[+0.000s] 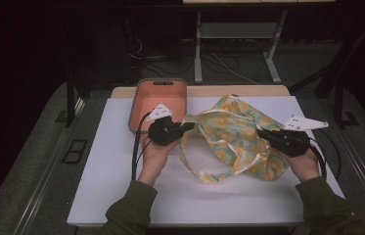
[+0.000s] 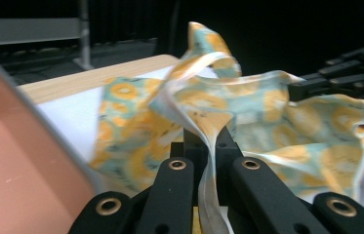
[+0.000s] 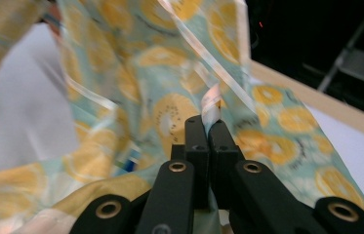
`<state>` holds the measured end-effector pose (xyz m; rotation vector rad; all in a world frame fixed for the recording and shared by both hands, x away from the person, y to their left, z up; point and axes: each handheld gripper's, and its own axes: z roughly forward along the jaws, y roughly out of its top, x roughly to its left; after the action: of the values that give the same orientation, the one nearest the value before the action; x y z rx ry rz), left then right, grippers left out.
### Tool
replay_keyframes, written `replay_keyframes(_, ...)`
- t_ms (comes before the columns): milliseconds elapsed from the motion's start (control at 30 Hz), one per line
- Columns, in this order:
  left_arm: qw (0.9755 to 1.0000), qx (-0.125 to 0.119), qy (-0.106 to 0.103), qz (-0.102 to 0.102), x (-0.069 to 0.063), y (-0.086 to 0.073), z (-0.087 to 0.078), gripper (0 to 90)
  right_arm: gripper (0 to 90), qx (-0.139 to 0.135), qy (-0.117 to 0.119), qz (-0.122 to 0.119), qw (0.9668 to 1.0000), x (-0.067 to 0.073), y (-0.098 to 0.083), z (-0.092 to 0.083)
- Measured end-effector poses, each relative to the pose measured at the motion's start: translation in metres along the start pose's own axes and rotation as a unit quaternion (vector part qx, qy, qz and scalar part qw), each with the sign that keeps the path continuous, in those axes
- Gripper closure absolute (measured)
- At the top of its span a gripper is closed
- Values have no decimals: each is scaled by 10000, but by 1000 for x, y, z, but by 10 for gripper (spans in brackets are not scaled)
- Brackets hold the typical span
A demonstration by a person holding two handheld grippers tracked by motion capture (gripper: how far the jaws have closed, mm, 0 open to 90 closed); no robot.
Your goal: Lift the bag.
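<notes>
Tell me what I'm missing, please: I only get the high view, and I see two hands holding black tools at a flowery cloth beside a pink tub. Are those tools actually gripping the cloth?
Observer: Yes. In the left gripper view, the left gripper is shut on a pale edge band of the cloth.
Operator: And the other one?
Observer: In the right gripper view, the right gripper is shut on a pale strip of the same cloth.
Operator: What are the flowers?
Observer: Up close they look like orange fruit slices on pale blue-green, not flowers.
Operator: Anything in the tub?
Observer: The tub shows a bare pink inside wall in the left gripper view; its floor isn't visible there.
</notes>
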<state>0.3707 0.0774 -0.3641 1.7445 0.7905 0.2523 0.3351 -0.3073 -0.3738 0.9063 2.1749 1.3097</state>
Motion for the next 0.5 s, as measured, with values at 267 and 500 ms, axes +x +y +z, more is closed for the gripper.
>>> replay_keyframes(267, 9988, 336, 345, -133, 11, -14, 33, 887, 887, 599, -92, 273, 9978, -20, -16, 31)
replay_keyframes(500, 9971, 705, 269, -30, 5, -21, 47, 877, 885, 1066, -27, 343, 9937, -24, -29, 54)
